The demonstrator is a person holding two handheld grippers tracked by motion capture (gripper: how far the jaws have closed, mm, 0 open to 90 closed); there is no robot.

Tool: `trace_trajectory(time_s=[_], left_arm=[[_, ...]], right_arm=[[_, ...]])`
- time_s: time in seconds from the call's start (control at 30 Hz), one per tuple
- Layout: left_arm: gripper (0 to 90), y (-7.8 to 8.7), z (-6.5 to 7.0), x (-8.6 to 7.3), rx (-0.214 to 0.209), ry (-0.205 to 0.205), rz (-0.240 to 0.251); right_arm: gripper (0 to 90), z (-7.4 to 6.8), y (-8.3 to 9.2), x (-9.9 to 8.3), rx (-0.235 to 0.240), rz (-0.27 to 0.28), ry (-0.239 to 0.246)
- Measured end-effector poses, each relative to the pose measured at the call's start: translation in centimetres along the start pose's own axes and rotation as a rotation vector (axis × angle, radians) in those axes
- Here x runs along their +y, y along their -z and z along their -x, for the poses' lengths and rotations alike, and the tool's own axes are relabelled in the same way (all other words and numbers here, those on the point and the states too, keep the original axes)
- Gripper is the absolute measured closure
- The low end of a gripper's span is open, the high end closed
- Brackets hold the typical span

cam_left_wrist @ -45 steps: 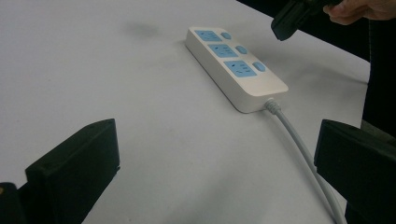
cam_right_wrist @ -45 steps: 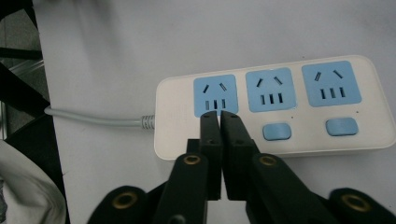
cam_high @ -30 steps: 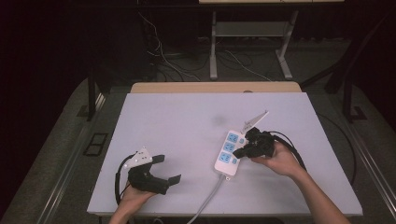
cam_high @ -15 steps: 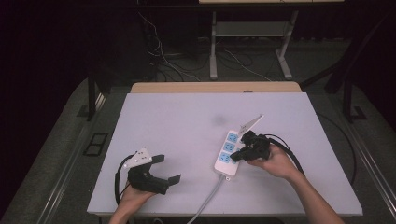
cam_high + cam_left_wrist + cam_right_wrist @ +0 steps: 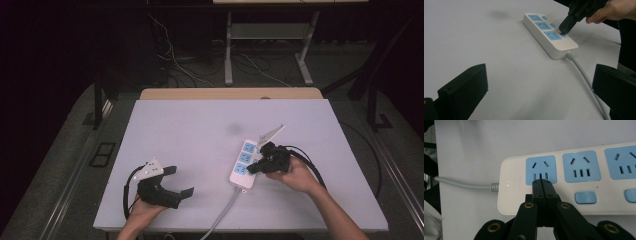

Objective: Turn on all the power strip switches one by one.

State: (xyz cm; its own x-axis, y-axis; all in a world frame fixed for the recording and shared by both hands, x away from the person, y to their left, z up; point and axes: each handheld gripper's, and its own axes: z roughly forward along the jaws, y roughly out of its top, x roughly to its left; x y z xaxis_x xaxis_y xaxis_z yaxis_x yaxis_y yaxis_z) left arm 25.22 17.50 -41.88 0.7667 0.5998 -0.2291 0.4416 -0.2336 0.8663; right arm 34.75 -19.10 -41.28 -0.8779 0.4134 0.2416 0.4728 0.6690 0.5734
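A white power strip point(image 5: 243, 165) with three blue sockets lies right of the table's middle, and its grey cable point(image 5: 224, 210) runs off the front edge. My right gripper point(image 5: 252, 168) is shut with nothing held. Its joined tips rest on the strip point(image 5: 511, 195) beside the socket point(image 5: 540, 167) nearest the cable, and they hide the switch there. In the left gripper view, that tip point(image 5: 564, 29) touches a blue button on the strip point(image 5: 549, 47). My left gripper point(image 5: 180, 181) rests open at the front left, facing the strip, with nothing between its jaws.
Two more blue switches point(image 5: 585, 197) sit along the strip's edge. The cable point(image 5: 584, 77) passes close to my left gripper's right jaw. The white table point(image 5: 200, 130) drops off to dark floor, with a desk frame point(image 5: 265, 40) and loose wires behind.
My right gripper has slid along the strip toward its cable end and come down onto it. The left gripper has stayed put.
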Motion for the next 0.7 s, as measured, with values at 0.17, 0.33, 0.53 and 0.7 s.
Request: trace_trajectory(time_s=[0.17,0.33,0.53,0.7], left_arm=[[0.0,0.0,-0.02,0.0,-0.001,0.002,0.002],[0.0,0.05,-0.01,0.01,0.0,0.003,0.002],[0.0,0.07,0.05,0.0,0.0,0.002,0.004],[0.0,0.0,0.01,-0.01,-0.001,0.004,0.003]], right_arm=[[90.0,0.58,-0.06,-0.22,0.04,0.014,-0.037],[90.0,0.49,-0.11,-0.16,0.031,0.01,-0.022],[90.0,0.42,-0.11,-0.16,0.029,0.005,-0.043],[90.0,0.35,-0.17,-0.04,0.019,-0.009,-0.043]])
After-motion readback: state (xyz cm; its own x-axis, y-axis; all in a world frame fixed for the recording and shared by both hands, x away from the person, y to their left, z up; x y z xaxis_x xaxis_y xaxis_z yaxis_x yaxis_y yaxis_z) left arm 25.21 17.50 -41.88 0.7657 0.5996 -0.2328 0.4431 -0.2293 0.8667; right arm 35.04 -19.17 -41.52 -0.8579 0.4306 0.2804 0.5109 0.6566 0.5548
